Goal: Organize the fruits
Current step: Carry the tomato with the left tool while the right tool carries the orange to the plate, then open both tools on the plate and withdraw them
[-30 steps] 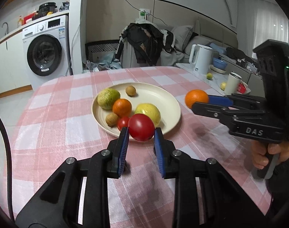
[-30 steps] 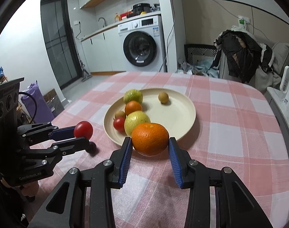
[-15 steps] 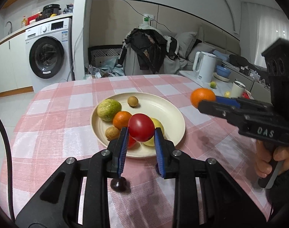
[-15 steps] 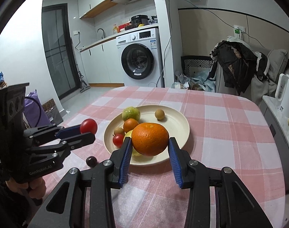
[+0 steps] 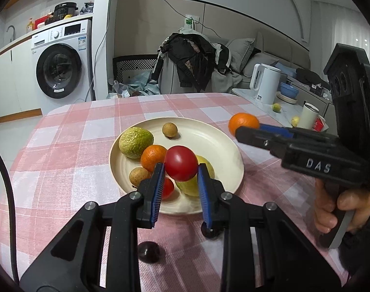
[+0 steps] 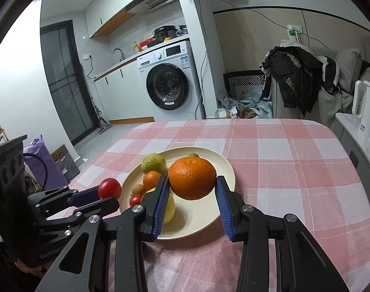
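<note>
I noted left tongs (image 5: 180,170) clamped on red tomato (image 5: 181,163), above plate (image 5: 219,143) at 6 o'clock rim. Right tongs (image 6: 192,189) gripped large orange (image 6: 192,178), above plate's 3 o'clock side.

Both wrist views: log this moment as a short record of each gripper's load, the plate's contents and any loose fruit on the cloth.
left gripper: shut on red tomato, held above the plate's near edge
right gripper: shut on large orange, held above the plate
plate: green fruit, small orange, yellow fruit, second red tomato, two small brown fruits
loose on tablecloth: dark round fruit near the left gripper; a second dark one partly hidden under its jaws
</note>
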`<state>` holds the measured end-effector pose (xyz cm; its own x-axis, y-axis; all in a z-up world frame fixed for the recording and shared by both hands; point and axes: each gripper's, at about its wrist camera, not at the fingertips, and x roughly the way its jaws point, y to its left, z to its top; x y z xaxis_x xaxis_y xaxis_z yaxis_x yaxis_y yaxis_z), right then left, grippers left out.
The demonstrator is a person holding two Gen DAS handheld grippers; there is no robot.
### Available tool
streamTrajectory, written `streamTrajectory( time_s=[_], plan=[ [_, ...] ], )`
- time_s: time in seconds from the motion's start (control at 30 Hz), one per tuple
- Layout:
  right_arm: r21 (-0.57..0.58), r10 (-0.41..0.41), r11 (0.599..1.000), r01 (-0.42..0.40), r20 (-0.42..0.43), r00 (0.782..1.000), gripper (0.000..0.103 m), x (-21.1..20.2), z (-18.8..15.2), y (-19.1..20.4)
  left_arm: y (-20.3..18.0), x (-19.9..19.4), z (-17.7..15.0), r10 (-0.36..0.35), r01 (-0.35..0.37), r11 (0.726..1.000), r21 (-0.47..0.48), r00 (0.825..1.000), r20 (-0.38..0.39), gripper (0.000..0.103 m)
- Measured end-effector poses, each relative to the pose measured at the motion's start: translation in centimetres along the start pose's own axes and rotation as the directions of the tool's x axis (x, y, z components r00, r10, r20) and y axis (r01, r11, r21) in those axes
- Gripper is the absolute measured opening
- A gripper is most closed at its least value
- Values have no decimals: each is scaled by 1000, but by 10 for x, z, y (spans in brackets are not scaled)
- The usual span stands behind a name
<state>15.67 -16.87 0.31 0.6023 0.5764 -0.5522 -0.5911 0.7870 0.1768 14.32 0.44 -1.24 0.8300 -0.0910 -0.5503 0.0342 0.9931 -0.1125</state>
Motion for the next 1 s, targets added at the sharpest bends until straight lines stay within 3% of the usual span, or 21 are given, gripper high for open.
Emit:
streamTrajectory(
  time_s=[0.43,0.83,0.93,1.0],
  plan=[
    [21,-21,1000,23,-82,996,40,31,-10,-7,4,16,-1,17,-17,1000,2,1000,-25,24],
    [4,-40,999,41,-103,994,40,36,-13,-5,4,19,-1,19,-19,1000,7,999,-35,24],
    [7,-50,999,51,-94,994,45,35,-12,-6,9,9,0,7,-7,1000,-23,1000,-15,25],
    [4,-56,998,56,-65,996,49,30,-12,-5,14,1,1,7,-8,999,-46,1000,-5,32]
  ],
)
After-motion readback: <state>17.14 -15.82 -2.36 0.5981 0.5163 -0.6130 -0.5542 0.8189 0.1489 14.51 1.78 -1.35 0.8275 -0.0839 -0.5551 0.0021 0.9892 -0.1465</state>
